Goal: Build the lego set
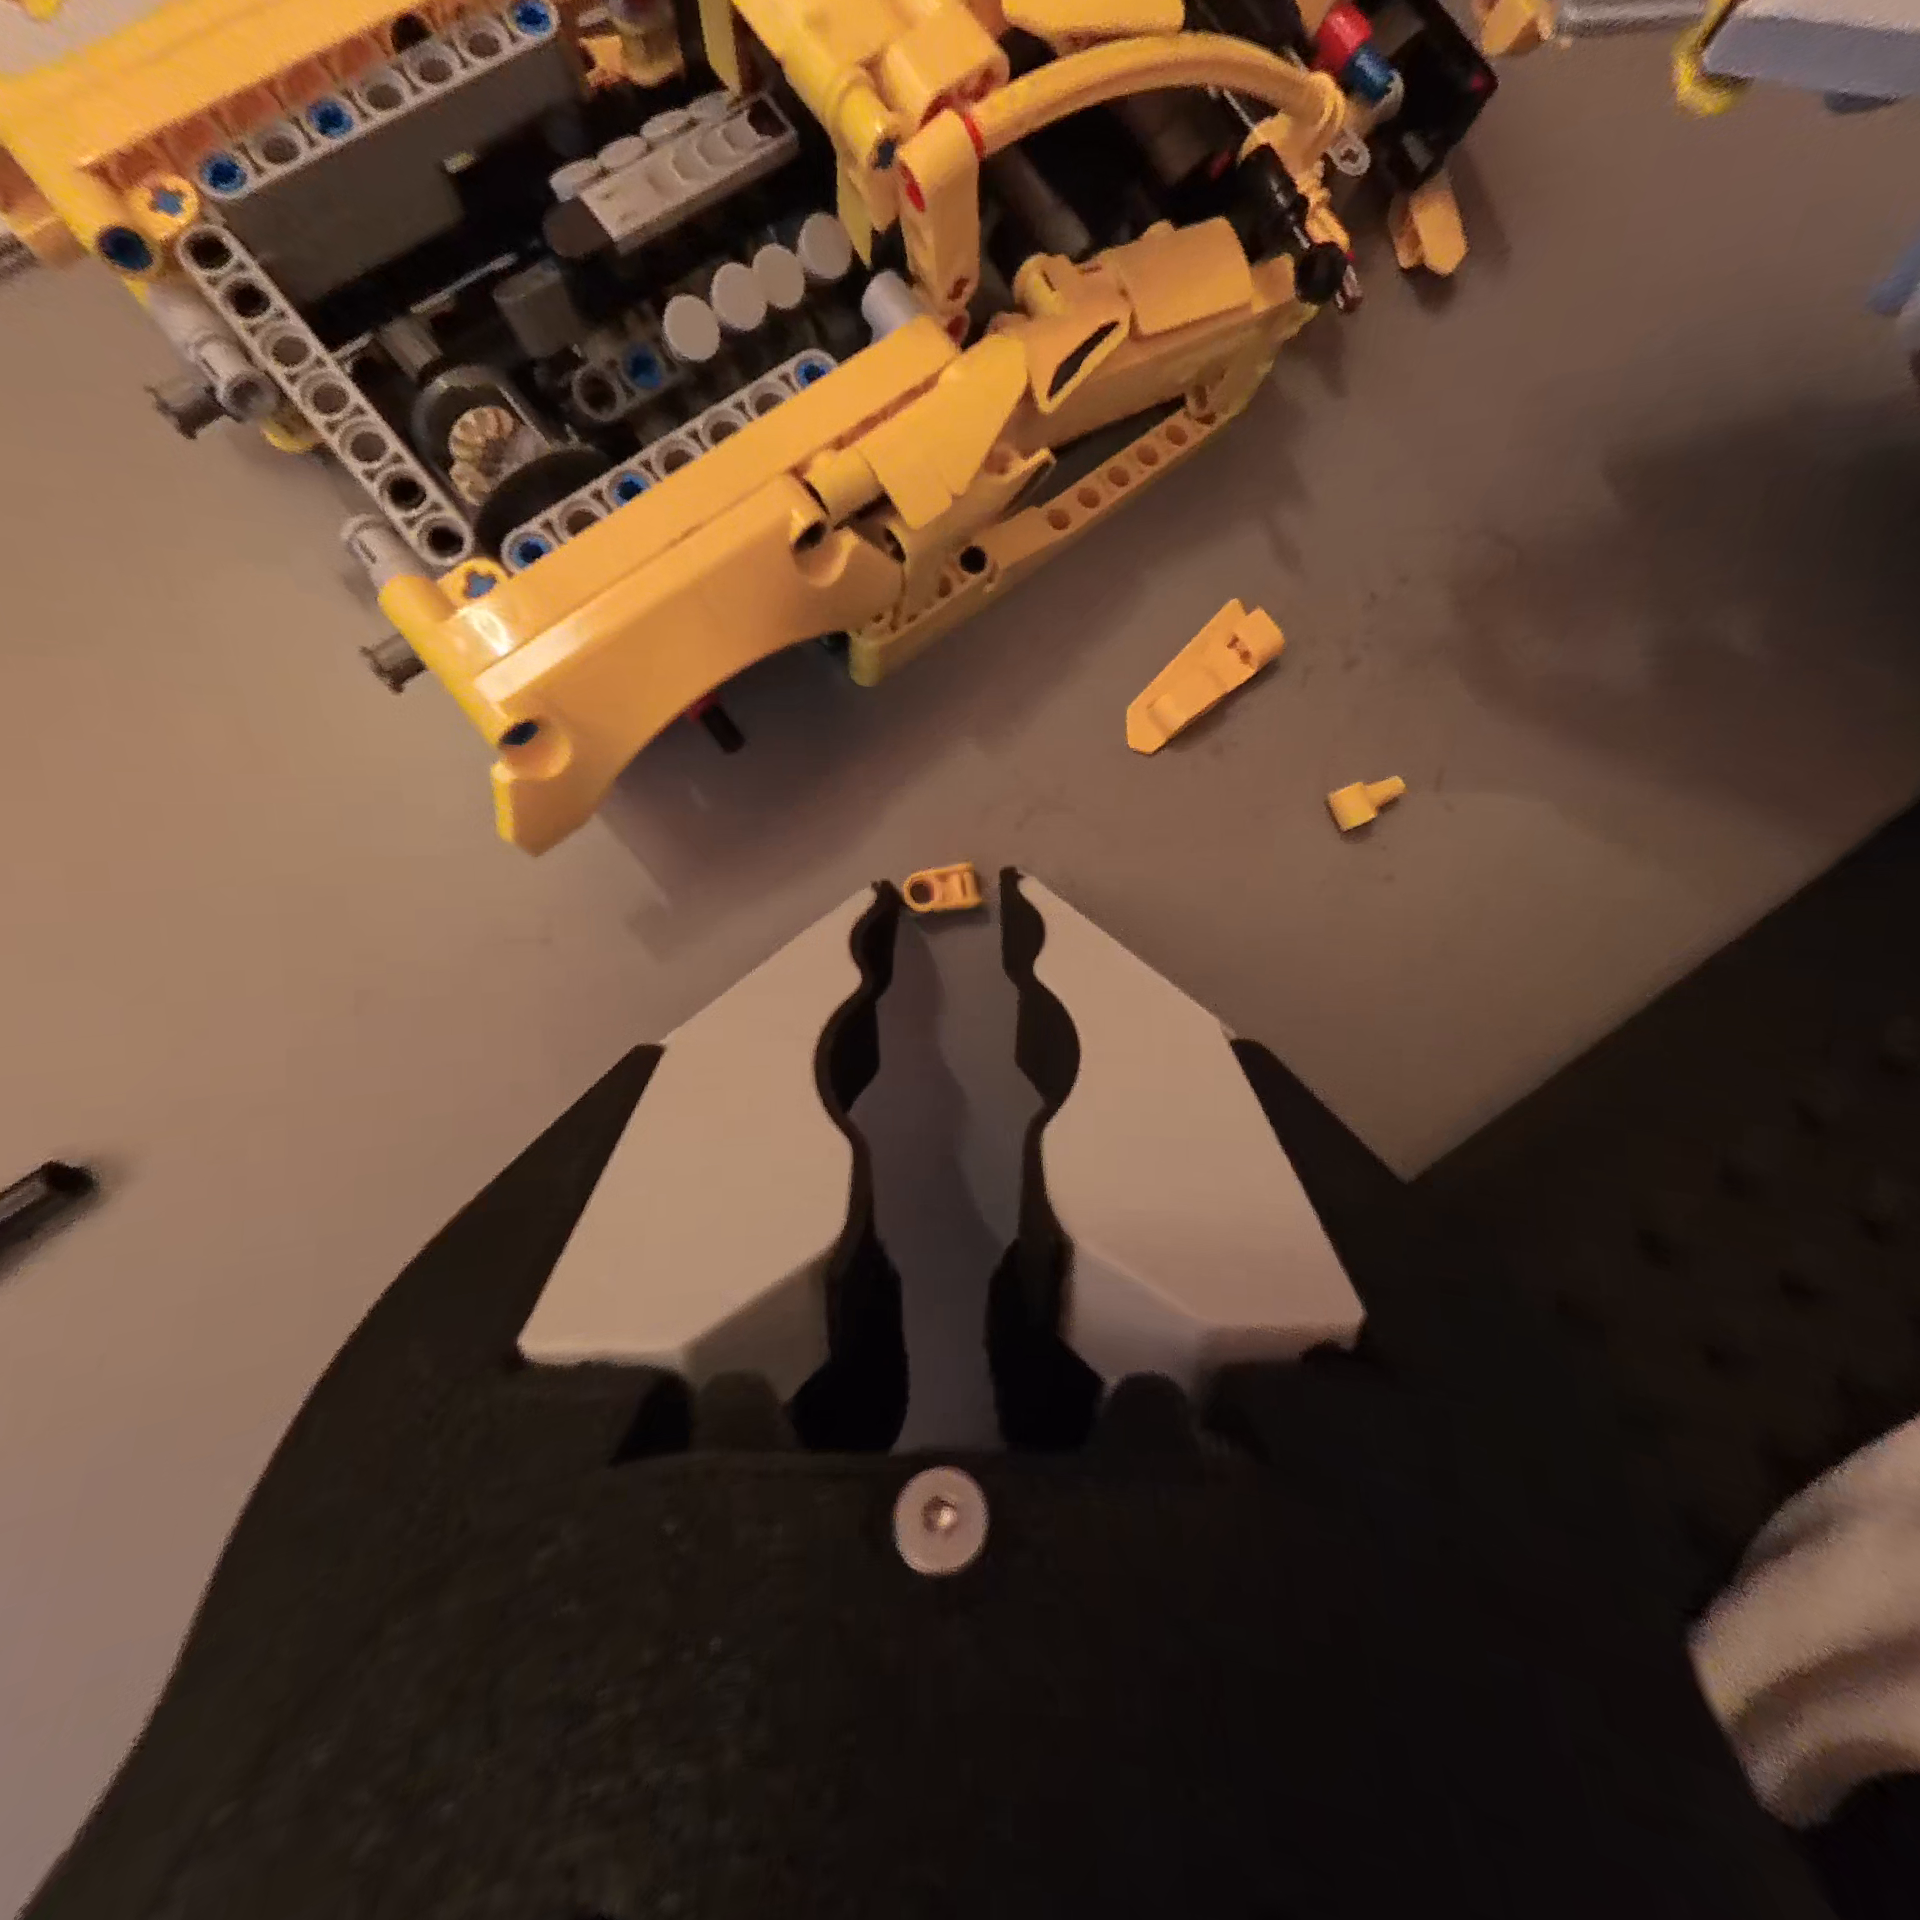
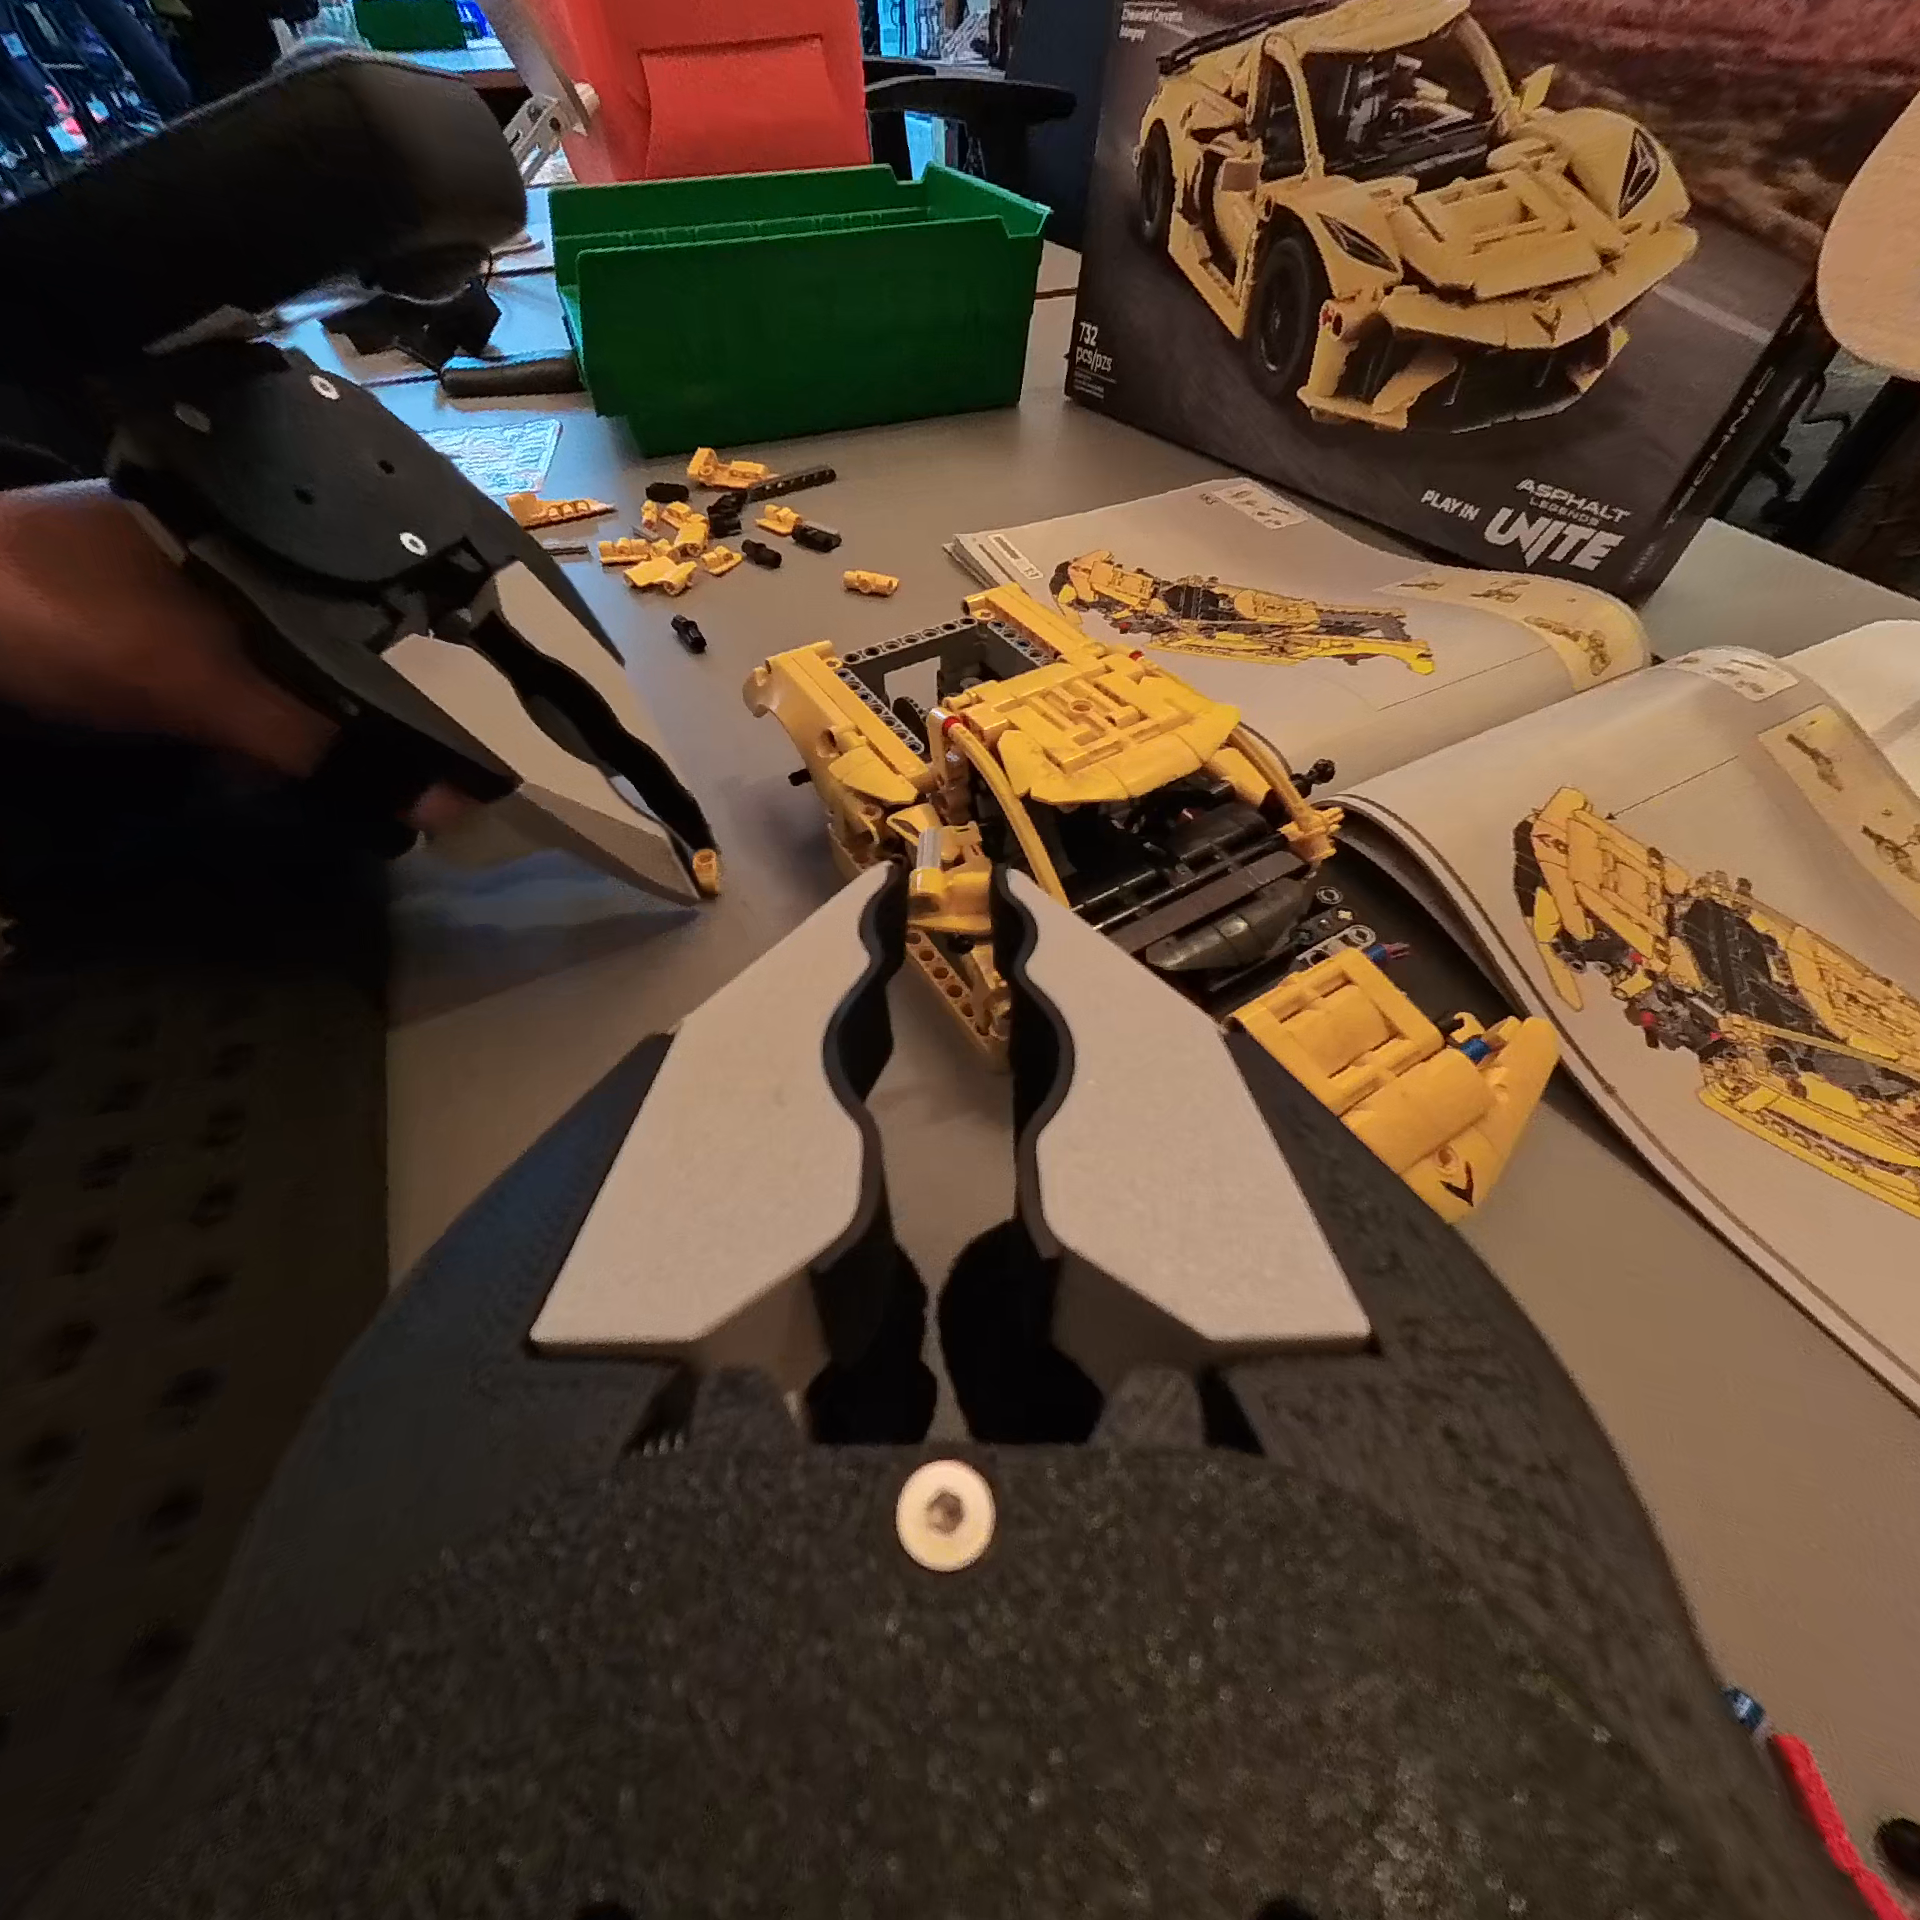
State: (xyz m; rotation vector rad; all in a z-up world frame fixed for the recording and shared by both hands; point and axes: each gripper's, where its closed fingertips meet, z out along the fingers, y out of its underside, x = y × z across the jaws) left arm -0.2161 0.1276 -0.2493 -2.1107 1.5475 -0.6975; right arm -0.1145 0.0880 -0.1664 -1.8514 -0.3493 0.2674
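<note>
The step in hand looked like a pick-up of a single small part for the car. In the left wrist view, the left gripper [image 1: 940,883] stood at the centre of the frame with its jaws a little apart, and a small yellow connector [image 1: 941,891] lay in the gap at the tips. In the right wrist view the same connector [image 2: 707,868] showed at the tip of that gripper, at middle left, low over the grey desk [image 2: 540,987]. Whether the jaws already pinched it or merely bracketed it could not be told.

The half-built yellow car [image 2: 1039,790] sat at the centre of the right wrist view, partly on the open instruction booklet [image 2: 1714,852]. The right gripper [image 2: 945,883] had its jaws apart, tips on either side of the car's near yellow side; contact could not be judged, though it seemed placed to steady the model.

Two more loose yellow parts lay at the right of the left wrist view: a wedge-shaped panel [image 1: 1205,675] and a small pin piece [image 1: 1363,802]. A scatter of spare pieces [image 2: 696,535] lay before the green bin [image 2: 800,322] at upper centre, with the set's box [image 2: 1455,270] at upper right.

The next move would likely call for closing squarely on the connector, lifting it without a slip, then turning it to match its hole on the car
</note>
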